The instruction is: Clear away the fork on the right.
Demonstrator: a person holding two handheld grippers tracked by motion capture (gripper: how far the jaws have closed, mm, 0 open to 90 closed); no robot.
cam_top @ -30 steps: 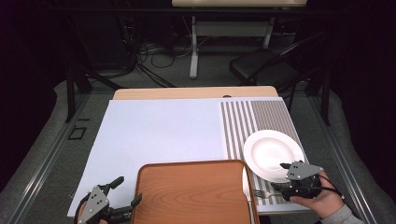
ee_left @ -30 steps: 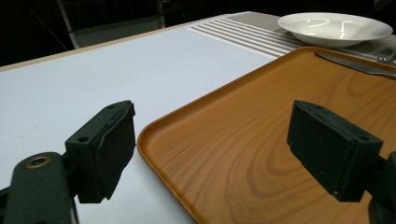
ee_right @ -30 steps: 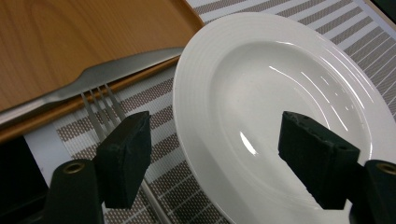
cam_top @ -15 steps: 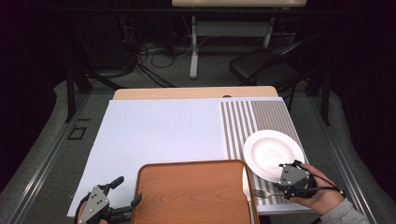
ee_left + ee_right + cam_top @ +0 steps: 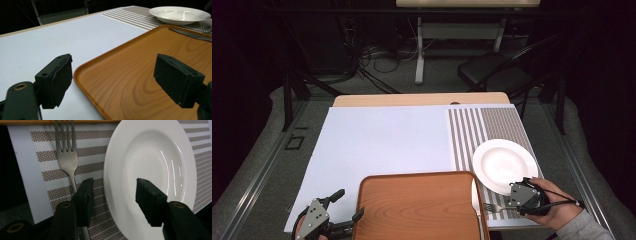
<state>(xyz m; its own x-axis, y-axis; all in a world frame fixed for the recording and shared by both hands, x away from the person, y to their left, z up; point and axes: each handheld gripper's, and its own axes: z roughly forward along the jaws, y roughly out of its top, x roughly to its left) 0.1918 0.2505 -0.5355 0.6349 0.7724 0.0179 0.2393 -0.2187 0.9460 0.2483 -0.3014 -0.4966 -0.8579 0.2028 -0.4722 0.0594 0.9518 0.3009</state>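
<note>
Now the right tongs [image 5: 113, 192] straddle the near rim of the round white ceramic plate [image 5: 150, 170].

Their jaws have just been closing, one over the striped brown-and-white woven placemat [image 5: 50, 165] beside the silver metal fork's [image 5: 67, 157] handle, the other above the plate's bowl; the pads do not yet press on the rim. From the high view, the plate [image 5: 504, 165] lies on the placemat at the tabletop's right side, with the right tongs [image 5: 517, 192] at its near edge. The left tongs [image 5: 112, 80] stand wide open and hold nothing, one jaw over the pale white sheet [image 5: 37, 45], the other over the brown wooden rectangular tray [image 5: 150, 62], at its near left corner.
</note>
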